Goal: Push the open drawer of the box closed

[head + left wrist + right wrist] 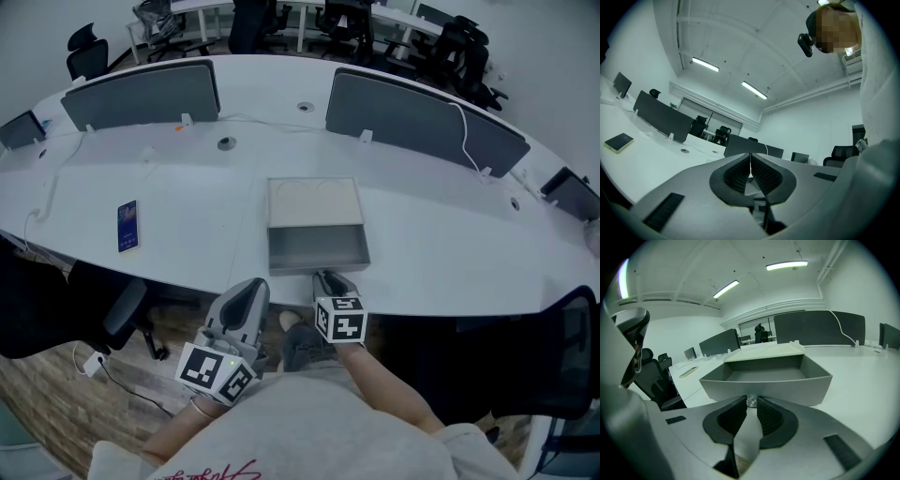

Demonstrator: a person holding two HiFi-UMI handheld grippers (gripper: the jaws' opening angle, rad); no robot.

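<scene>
The box (314,200) sits on the table (450,244) with its drawer (317,247) standing out toward six o'clock. It looks light, stiff and likely easy-sliding, best pushed square on its front. The left gripper (251,289), at seven o'clock, is closed and empty; the right gripper (325,278), narrowly parted, flanks the front's small knob (750,401), though whether it pinches is unclear.

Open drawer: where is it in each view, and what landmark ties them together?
Head view: drawer at centre, pulled open.
Left gripper view: not clearly in it.
Right gripper view: drawer at centre, its knob between the jaws.
Shared landmark: dark divider panel with the white cable.
</scene>
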